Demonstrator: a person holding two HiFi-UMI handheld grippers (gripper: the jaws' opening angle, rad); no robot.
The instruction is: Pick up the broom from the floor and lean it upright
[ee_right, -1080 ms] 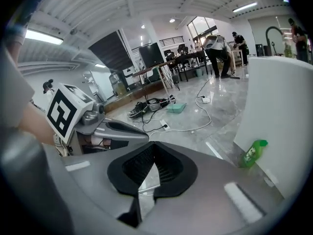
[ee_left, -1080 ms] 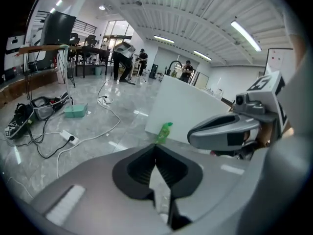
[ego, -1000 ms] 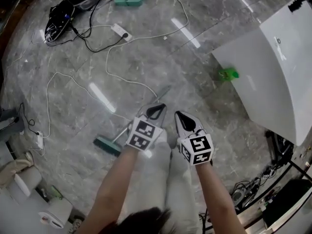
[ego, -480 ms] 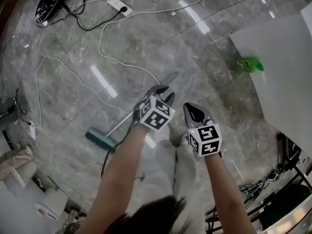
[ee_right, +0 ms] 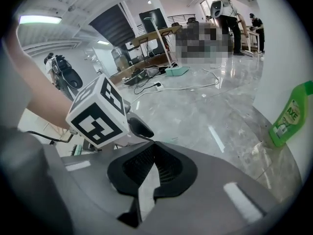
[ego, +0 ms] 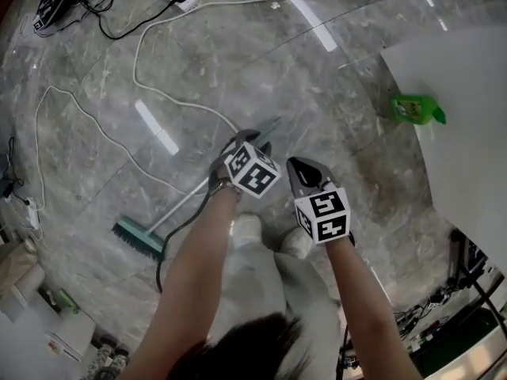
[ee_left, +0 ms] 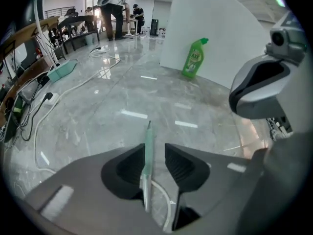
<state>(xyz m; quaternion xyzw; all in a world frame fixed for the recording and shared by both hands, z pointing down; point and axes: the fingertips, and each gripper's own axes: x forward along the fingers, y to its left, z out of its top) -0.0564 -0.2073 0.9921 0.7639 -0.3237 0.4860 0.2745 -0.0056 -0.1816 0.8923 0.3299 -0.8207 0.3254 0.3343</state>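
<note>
A person stands over a grey marble floor (ego: 356, 196) with a gripper in each hand. The broom (ego: 181, 210) lies flat on it, not yet lifted: its brush head points toward eight o'clock from the left gripper (ego: 252, 139) and its green handle tip toward one o'clock. The left gripper's jaws have just been opening and now stand apart, straddling the green handle (ee_left: 146, 151) without pressing on it. The right gripper (ego: 305, 169), just beside it at four o'clock, has its jaws closed together on nothing. The pickup looks about to begin; gripping, raising and leaning the broom upright all remain, perhaps against the white panel (ego: 467, 117) at two o'clock.
</note>
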